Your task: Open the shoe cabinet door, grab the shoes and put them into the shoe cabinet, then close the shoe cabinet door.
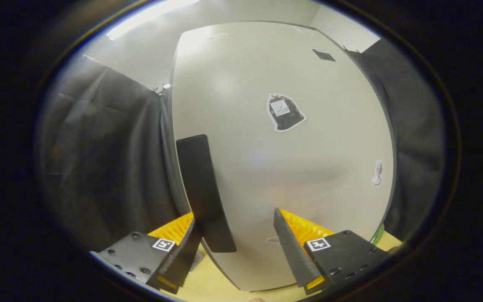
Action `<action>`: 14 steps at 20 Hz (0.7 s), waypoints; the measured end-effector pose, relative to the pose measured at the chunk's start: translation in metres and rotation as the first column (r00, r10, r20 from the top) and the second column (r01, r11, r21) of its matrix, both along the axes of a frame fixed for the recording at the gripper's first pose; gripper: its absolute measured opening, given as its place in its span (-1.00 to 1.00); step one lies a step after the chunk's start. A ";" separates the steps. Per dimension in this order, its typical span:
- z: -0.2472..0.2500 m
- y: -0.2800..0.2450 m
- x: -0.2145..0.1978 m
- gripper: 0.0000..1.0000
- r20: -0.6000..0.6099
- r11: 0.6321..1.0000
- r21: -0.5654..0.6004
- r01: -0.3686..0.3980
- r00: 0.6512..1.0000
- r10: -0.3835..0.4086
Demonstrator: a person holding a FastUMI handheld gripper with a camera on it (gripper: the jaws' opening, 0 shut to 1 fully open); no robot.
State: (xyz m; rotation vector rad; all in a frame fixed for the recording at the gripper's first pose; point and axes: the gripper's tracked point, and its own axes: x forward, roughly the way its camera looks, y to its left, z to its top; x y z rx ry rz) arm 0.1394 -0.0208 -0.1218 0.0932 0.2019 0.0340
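- Nearest the camera, the gripper (235, 245) is pointing forward with its 2 fingers standing wide apart, pressing on nothing.
- Between those fingers, the lower end of a long black flat handle (204, 191) is reaching down close beside the left finger (181, 256); whether the finger is touching it cannot be told.
- Under the fingers, a pale wooden floor surface (212, 289) is showing as a narrow strip, running beneath the bottom edge of the door.
- Just ahead of the fingers, the large off-white smooth shoe cabinet door (308, 159) is standing shut, with the black handle sitting upright along its left edge.
- Further up the door, a black-and-white cut-out sticker (284, 112) is sitting near the middle, and a small white-and-grey sticker (377, 173) is sitting near the right edge.
- Near the door's top right corner, a small dark square marker (323, 54) is sitting on the panel.
- Beyond the door on both sides, dark grey cloth (99, 159) is hanging in folds.
- Farthest off, above the cloth, a pale wall (141, 54) is rising, with a bright strip light (149, 19) glowing across its top.
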 end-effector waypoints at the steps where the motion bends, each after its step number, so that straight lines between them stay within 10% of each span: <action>1: -0.001 0.000 0.000 0.94 -0.001 1.000 0.000 0.002 1.000 -0.002; 14: -0.012 0.002 -0.001 0.92 -0.043 1.000 -0.003 0.020 0.999 -0.020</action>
